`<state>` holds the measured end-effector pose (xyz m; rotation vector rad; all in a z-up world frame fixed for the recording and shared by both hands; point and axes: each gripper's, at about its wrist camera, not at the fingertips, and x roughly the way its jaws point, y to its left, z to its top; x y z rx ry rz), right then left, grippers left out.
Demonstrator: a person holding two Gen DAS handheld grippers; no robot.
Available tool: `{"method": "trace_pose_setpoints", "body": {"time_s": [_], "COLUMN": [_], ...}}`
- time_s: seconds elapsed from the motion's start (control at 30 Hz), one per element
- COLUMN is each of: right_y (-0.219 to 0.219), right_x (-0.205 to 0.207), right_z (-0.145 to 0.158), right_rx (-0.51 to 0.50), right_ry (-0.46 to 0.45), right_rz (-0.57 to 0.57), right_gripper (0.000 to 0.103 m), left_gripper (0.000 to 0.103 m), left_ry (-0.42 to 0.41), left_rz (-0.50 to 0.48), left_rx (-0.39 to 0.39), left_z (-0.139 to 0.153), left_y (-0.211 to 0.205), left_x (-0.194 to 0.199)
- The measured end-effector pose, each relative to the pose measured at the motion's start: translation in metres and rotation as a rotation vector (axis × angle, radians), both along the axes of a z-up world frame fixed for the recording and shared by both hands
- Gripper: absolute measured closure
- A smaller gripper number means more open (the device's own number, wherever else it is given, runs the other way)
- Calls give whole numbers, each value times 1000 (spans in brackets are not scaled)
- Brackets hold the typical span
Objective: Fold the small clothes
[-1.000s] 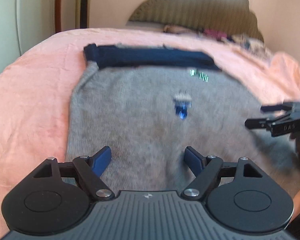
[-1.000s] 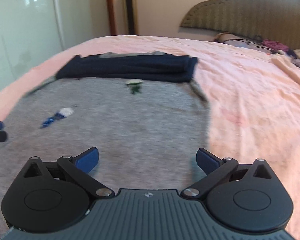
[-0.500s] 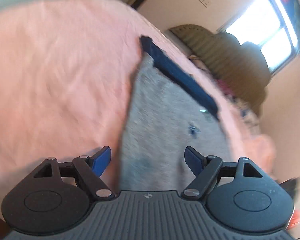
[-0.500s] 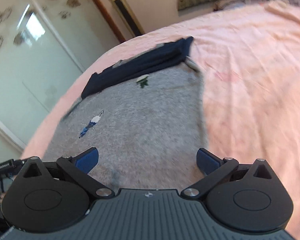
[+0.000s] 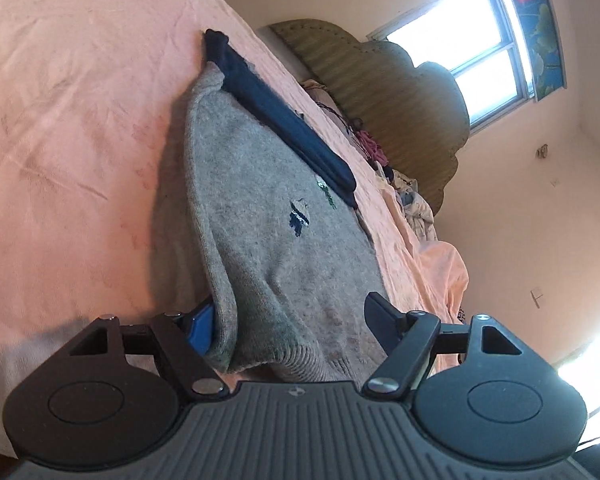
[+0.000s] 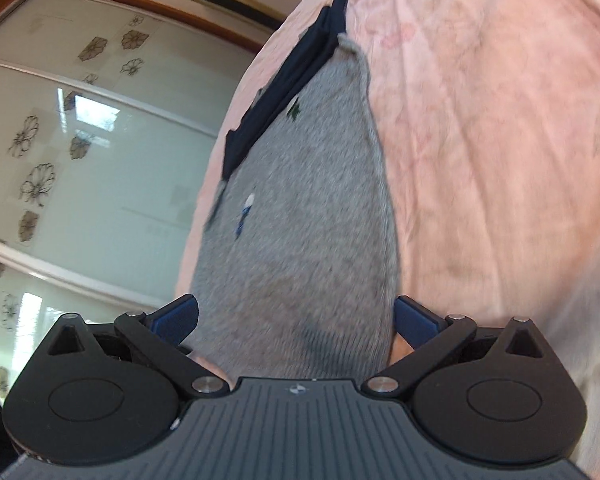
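Both tools are built alike: left tool (image 5: 290, 320) and right tool (image 6: 296, 318) in black plastic, ribbed grey housing, blue pads (image 6: 174, 318), silver pivot screws.

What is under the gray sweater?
The gray sweater lies on a pink sheet, which shows all around it. A folded navy cloth rests along its far end. Anything beneath the sweater's middle is covered.

pink-sheeted bed (image 5: 68, 128), grey sweater (image 5: 268, 216) spread on it, clothes heap (image 5: 412, 200) by headboard
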<state>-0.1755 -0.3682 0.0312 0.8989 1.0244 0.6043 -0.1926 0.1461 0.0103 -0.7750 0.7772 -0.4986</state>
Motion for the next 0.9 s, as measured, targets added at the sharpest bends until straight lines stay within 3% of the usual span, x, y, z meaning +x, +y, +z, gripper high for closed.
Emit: {"method": "trace_pose_setpoints", "body": {"time_s": [0.17,0.3,0.47,0.57,0.63,0.77,0.83,0.9], "right_y": [12,21,24,23,21,20,20,20], "right_x": [-5,-5,-5,-2,-2,-4,-4,-3], "right_z": [2,3,5,4,3,3,2,2], "right_rx": [5,14,9,1,1,8,6,10], "right_ry": [10,0,-4,-6,-9,-12,-9,-2], "right_rz": [54,75,67,76,76,65,65,63], "right_gripper": [0,0,0,0,0,0,0,0], "left_gripper": [27,27,27,27,27,27,28,53], "left_ry": [-30,-41,-155,-76,-26,-66,-92,-89], "left_rz": [-23,-59,-39,-47,-70,-98,-91,-79], "left_rx": [3,55,-12,31,6,-28,15,82], "left_z": [3,2,25,12,0,2,5,4], "left_y": [-3,-13,-4,-5,-7,-15,-16,-16], "left_x": [8,8,3,13,13,2,1,3]}}
